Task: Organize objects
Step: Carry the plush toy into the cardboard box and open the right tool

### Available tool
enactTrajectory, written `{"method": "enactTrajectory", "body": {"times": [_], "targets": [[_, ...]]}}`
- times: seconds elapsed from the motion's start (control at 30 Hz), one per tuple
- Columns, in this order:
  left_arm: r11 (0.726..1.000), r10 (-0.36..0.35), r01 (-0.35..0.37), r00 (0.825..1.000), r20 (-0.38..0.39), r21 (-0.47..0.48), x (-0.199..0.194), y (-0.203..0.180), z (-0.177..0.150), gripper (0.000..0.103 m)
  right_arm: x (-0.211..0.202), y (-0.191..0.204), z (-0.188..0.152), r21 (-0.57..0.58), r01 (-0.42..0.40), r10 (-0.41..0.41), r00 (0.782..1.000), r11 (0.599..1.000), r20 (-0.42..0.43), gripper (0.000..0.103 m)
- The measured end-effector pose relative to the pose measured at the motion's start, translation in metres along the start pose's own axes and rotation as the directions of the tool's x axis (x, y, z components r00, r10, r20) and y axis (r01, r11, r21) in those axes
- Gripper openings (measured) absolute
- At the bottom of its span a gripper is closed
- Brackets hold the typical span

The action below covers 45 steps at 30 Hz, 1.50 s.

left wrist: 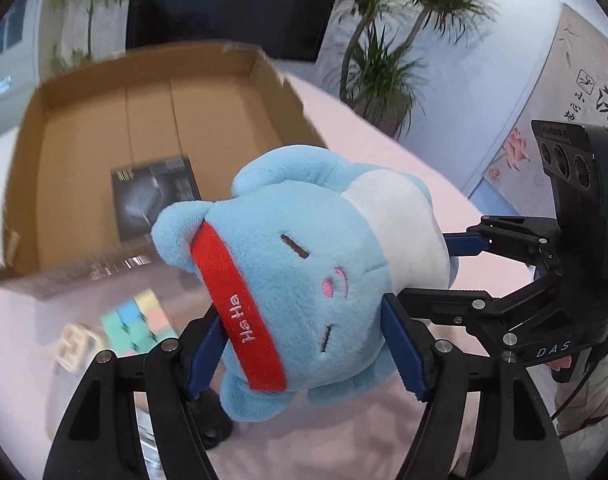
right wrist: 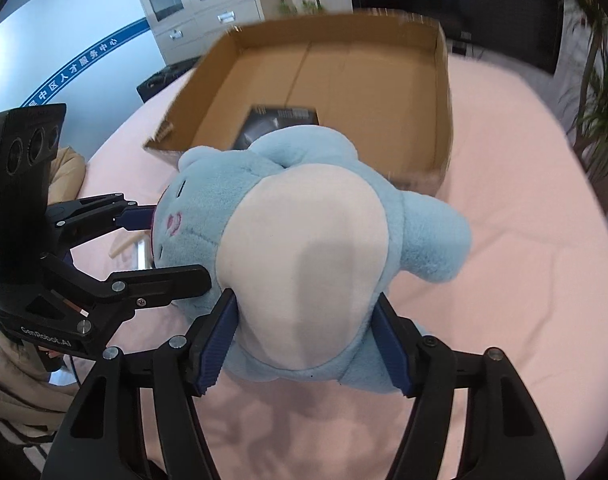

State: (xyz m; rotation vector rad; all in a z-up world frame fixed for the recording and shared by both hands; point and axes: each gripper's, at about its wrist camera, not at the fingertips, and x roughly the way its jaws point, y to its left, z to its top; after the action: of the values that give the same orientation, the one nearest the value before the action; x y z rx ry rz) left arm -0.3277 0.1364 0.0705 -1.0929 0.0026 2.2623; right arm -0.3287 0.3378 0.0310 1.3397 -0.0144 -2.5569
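Both claws clamp one soft toy held above the pink bench: the left claw squeezes its head, the right claw its belly. On the bench's left, blocks lie below. The cardboard box beyond already holds a dark packet. Plush yields, so uneven pulling could slip it free short of the box's near wall.

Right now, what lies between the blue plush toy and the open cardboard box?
Only bare pink tablecloth: the right wrist view shows the blue plush toy apart from the open cardboard box, with nothing lying between.
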Motion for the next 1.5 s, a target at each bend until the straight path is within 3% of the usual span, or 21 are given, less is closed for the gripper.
{"method": "enactTrajectory", "body": {"times": [0.23, 0.5, 0.83, 0.93, 0.97, 1.0, 1.03, 1.07, 1.13, 1.27, 1.33, 1.4, 1.5], "targets": [[0.997, 0.071, -0.074, 0.992, 0.109, 0.020, -0.034, 0.029, 0.049, 0.072, -0.015, 0.017, 0.054, -0.071, 0.018, -0.010, 0.995, 0.997, 0.100, 0.064], [0.986, 0.153, -0.165, 0.967, 0.203, 0.041, -0.042, 0.085, 0.116, 0.072, -0.001, 0.024, 0.135, -0.113, 0.017, 0.008, 0.977, 0.993, 0.211, 0.064], [0.979, 0.201, -0.204, 0.961, 0.191, -0.003, 0.001, 0.163, 0.169, 0.072, 0.058, 0.024, 0.204, -0.121, 0.008, 0.013, 0.985, 0.993, 0.174, 0.061], [0.980, 0.193, -0.198, 0.965, 0.180, 0.011, 0.024, 0.172, 0.179, 0.071, 0.081, 0.026, 0.216, -0.134, 0.024, -0.004, 0.989, 0.991, 0.146, 0.051], [0.992, 0.122, -0.128, 0.978, 0.172, 0.022, 0.031, 0.176, 0.183, 0.061, 0.089, 0.027, 0.219, -0.143, 0.032, -0.012, 0.991, 0.989, 0.136, 0.042], [0.999, 0.004, -0.009, 0.989, 0.150, 0.031, 0.039, 0.181, 0.186, 0.048, 0.098, 0.028, 0.222, -0.155, 0.011, 0.009, 0.992, 0.988, 0.126, 0.024], [0.999, 0.008, -0.012, 0.990, 0.141, 0.031, 0.047, 0.185, 0.188, 0.047, 0.105, 0.028, 0.223, -0.158, -0.017, 0.036, 0.993, 0.987, 0.115, 0.019], [0.998, 0.058, -0.062, 0.990, 0.130, 0.024, 0.057, 0.191, 0.189, 0.048, 0.114, 0.026, 0.226, -0.151, -0.020, 0.037, 0.993, 0.988, 0.109, 0.016], [0.994, 0.103, -0.106, 0.990, 0.095, 0.021, 0.078, 0.202, 0.185, 0.048, 0.135, 0.023, 0.228, -0.156, 0.041, -0.027, 0.996, 0.987, 0.090, 0.017], [0.976, 0.205, -0.211, 0.973, 0.101, 0.050, 0.091, 0.210, 0.170, 0.050, 0.149, 0.011, 0.218, -0.132, 0.022, -0.011, 0.996, 0.991, 0.087, 0.024], [0.976, 0.209, -0.215, 0.970, 0.127, 0.028, 0.086, 0.213, 0.166, 0.062, 0.144, 0.004, 0.213, -0.113, 0.020, -0.008, 0.994, 0.993, 0.109, 0.033], [0.980, 0.196, -0.197, 0.970, 0.147, -0.008, 0.077, 0.216, 0.160, 0.078, 0.136, -0.003, 0.211, -0.085, 0.016, -0.005, 0.991, 0.996, 0.137, 0.073], [0.986, 0.168, -0.162, 0.974, 0.152, -0.045, 0.058, 0.206, 0.145, 0.079, 0.119, -0.008, 0.204, -0.044, -0.012, 0.020, 0.984, 0.999, 0.176, 0.078]]}}
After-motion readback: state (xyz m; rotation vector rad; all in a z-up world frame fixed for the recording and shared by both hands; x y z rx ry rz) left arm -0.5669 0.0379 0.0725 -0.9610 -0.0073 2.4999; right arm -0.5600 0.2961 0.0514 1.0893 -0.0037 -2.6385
